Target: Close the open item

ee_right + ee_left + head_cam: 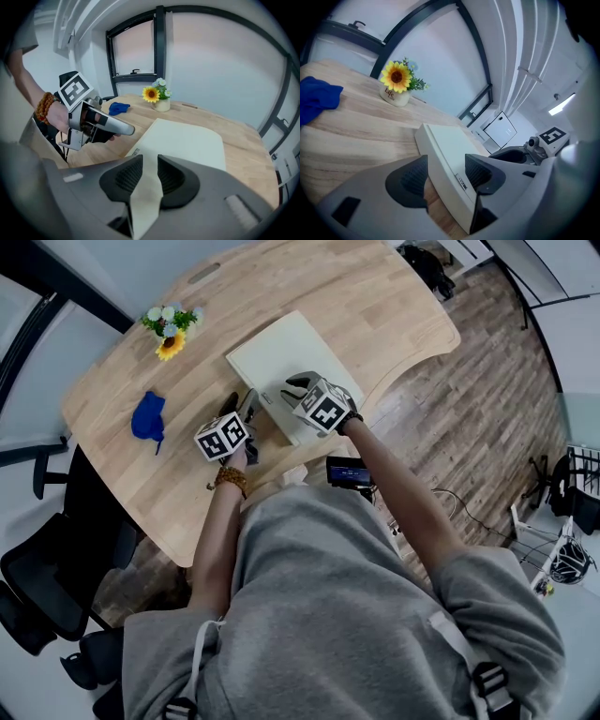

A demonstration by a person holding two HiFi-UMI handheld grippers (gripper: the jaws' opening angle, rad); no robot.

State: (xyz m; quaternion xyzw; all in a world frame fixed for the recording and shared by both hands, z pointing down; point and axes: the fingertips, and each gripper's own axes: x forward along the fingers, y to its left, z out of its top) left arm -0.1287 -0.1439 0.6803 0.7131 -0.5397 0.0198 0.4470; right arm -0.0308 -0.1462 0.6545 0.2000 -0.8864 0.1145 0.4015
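Observation:
A flat white box (281,357) lies on the wooden table (375,306) with its lid down. My left gripper (246,409) is at the box's near left corner. In the left gripper view the box (450,140) runs slantwise between the two pads of the left gripper (445,176), which touch it on both sides. My right gripper (295,385) sits at the box's near edge. In the right gripper view the right gripper (150,173) is shut on a thin pale edge of the box (187,138). The left gripper (119,126) shows at the left there.
A small pot with a sunflower (171,329) stands at the table's far left. A blue cloth (148,416) lies left of the grippers. A dark screen device (347,470) hangs at the person's chest by the table's near edge. A black office chair (37,587) stands at the left.

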